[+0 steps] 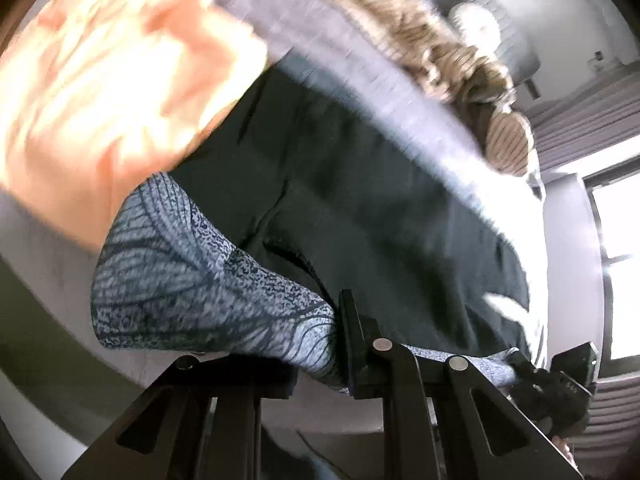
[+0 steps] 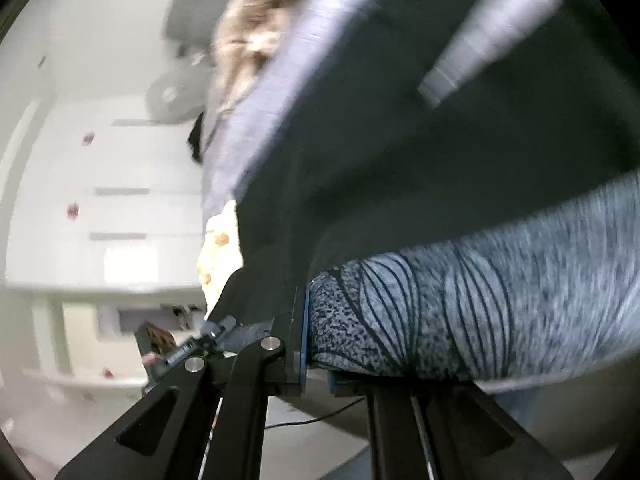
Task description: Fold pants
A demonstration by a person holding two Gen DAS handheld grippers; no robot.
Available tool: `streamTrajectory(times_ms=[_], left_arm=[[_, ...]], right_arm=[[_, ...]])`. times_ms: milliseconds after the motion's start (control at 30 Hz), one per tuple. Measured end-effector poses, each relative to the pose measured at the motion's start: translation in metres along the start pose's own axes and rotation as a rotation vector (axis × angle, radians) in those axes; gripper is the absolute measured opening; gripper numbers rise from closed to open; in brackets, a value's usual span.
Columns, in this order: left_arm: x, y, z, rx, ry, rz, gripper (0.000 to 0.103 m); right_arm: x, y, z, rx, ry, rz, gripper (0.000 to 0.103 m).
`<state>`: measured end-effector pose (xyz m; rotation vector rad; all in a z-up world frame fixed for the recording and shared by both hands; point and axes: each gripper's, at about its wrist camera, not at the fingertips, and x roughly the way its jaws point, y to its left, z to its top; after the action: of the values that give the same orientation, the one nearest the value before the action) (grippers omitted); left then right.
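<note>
The pants have dark legs (image 1: pixel 360 208) and a grey band with a black leaf pattern (image 1: pixel 180 264). My left gripper (image 1: pixel 320 360) is shut on one end of that band, with the cloth bunched between its fingers. At the right edge of the left wrist view, my right gripper (image 1: pixel 560 376) holds the band's other end. In the right wrist view the right gripper (image 2: pixel 318 364) pinches the patterned band (image 2: pixel 500 300) between its blue pads (image 2: pixel 305 336). The dark legs (image 2: pixel 400 180) stretch away above it. The left gripper (image 2: pixel 188 352) shows small at the left. Both views are blurred.
An orange garment (image 1: pixel 100 92) and a brown striped garment (image 1: pixel 440 52) lie on the lilac-grey sheet (image 1: pixel 360 80) beyond the pants. A bright window (image 1: pixel 616 272) is on the right. White drawers (image 2: pixel 100 200) stand to the left, a grey cloth piece (image 2: pixel 500 40) lies on the pants, and a cable (image 2: pixel 320 416) runs below.
</note>
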<state>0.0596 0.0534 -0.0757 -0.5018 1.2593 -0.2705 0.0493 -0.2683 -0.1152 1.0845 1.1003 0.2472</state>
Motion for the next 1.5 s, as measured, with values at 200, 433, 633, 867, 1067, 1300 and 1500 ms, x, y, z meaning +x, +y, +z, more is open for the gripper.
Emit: streamTrajectory(times_ms=[200,433,633,867,1067,1300,1500], left_arm=[[-0.001,-0.019,0.075,0.06,-0.095,-0.04,0.019],[0.074,-0.038,0.163,0.103,-0.101,0.09,0.025],[0.108,-0.016,0.189,0.075,-0.089,0.201,0.067],[0.069,-0.036,0.174,0.238,-0.087,0.223,0.071],[0.136,-0.055,0.177,0.282,-0.052,0.307,0.081],[0.166,-0.057,0.217,0.282,-0.07,0.54,0.081],[0.125,-0.104,0.168,0.422,-0.039,0.39,0.081]], right_arm=[[0.003,0.057,0.086,-0.198,-0.008,-0.043,0.008],[0.073,0.061,0.196,-0.21,0.027,-0.086,0.008],[0.16,0.021,0.241,-0.136,0.112,-0.265,0.025],[0.121,0.07,0.191,-0.225,0.077,-0.201,0.064],[0.179,0.086,0.175,-0.406,0.196,-0.329,0.054],[0.132,0.056,0.233,-0.246,0.013,-0.388,0.051],[-0.001,0.03,0.202,-0.177,-0.085,-0.374,0.067]])
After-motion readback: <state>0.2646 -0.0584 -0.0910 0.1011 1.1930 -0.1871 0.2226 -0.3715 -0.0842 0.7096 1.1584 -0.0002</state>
